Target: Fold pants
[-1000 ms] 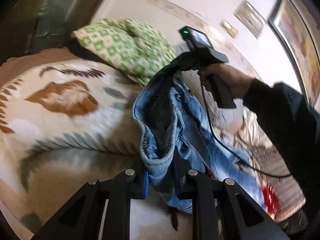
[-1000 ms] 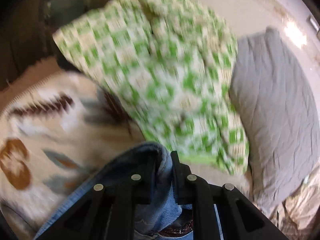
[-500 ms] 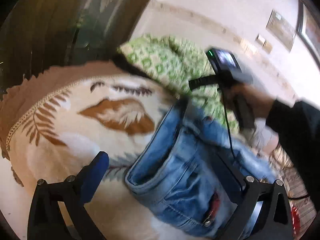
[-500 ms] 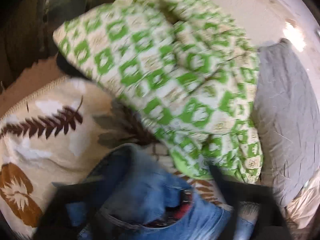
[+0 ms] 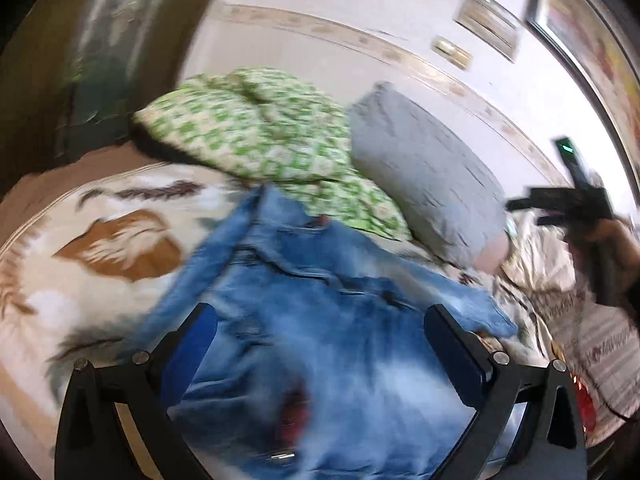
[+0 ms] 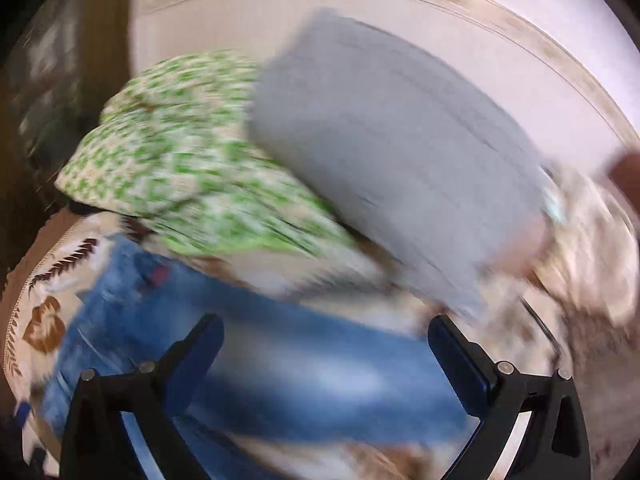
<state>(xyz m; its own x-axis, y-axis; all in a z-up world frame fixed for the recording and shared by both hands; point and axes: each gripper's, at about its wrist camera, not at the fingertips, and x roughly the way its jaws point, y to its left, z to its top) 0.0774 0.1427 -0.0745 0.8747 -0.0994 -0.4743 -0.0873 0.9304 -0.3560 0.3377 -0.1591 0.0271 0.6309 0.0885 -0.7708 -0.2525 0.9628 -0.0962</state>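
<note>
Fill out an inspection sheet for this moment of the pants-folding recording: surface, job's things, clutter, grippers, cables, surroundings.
Surface: bed blanket, cream with brown leaf print.
Job's things: blue jeans lying loose and crumpled on the blanket, not yet folded.
Clutter: green checked pillow and grey pillow at the head of the bed; patterned cloth to the right.
Grippers: left gripper open above the jeans, pads clear of the fabric; right gripper open, blurred, nothing gripped.
Cables: nothing seen clearly.
Surroundings: pale wall with a framed picture; dark furniture at left.
</note>
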